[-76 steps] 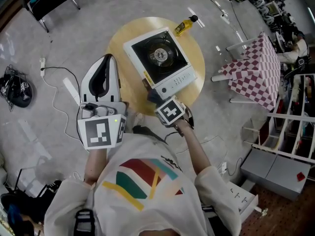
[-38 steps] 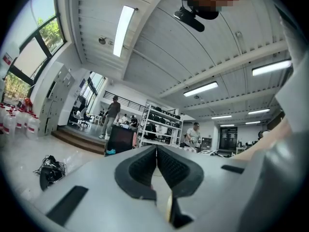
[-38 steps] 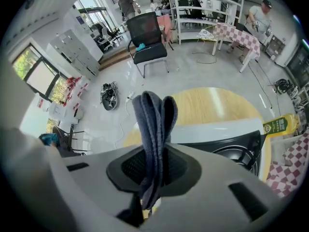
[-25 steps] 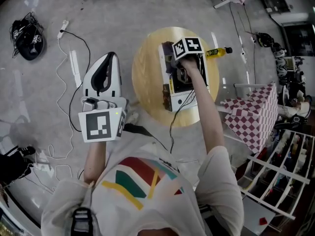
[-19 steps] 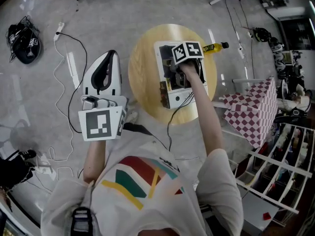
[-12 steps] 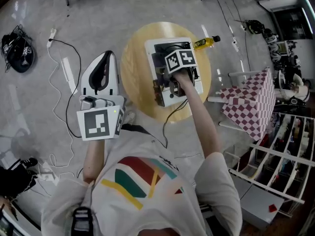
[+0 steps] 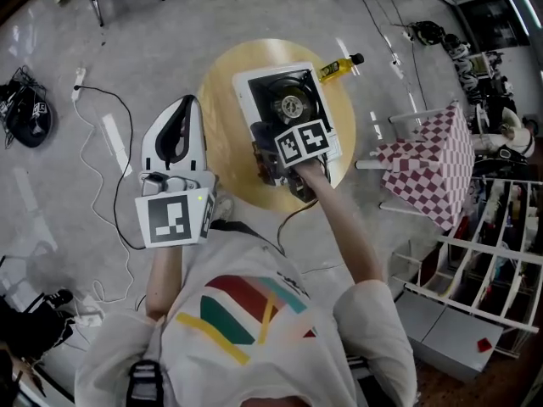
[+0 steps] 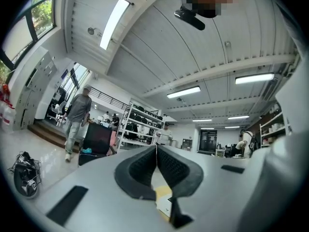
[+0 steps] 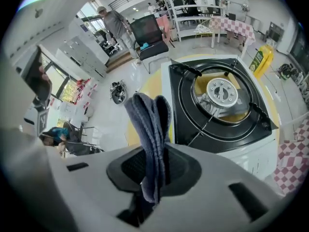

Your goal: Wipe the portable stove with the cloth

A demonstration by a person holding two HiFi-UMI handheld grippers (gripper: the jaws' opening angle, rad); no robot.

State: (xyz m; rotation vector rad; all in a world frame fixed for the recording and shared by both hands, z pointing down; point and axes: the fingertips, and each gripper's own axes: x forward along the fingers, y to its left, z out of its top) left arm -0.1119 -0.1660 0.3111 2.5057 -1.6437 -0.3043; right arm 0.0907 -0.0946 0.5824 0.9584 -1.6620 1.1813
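One wiping pass is ending in the head view: the right gripper [image 7: 293,151] is drawing back across the portable stove [image 7: 246,100] to its near edge, the left gripper [image 7: 182,108] idling well apart. Left gripper view: fingers [image 8: 140,169] pressing together, empty. Right gripper view: fingers [image 9: 182,164] clamping the grey cloth [image 9: 149,124], stove just ahead of them.

- My left gripper [image 8: 156,161] has its jaws pressed together with nothing between them.
- I hold it low and close to my chest, my left arm [image 7: 161,271] bent, jaws pointing forward.
- My right arm [image 7: 341,227] reaches out ahead, nearly straight.
- My right gripper [image 9: 153,167] is clamped on a folded cloth [image 9: 148,122], which stands up past the jaw tips.
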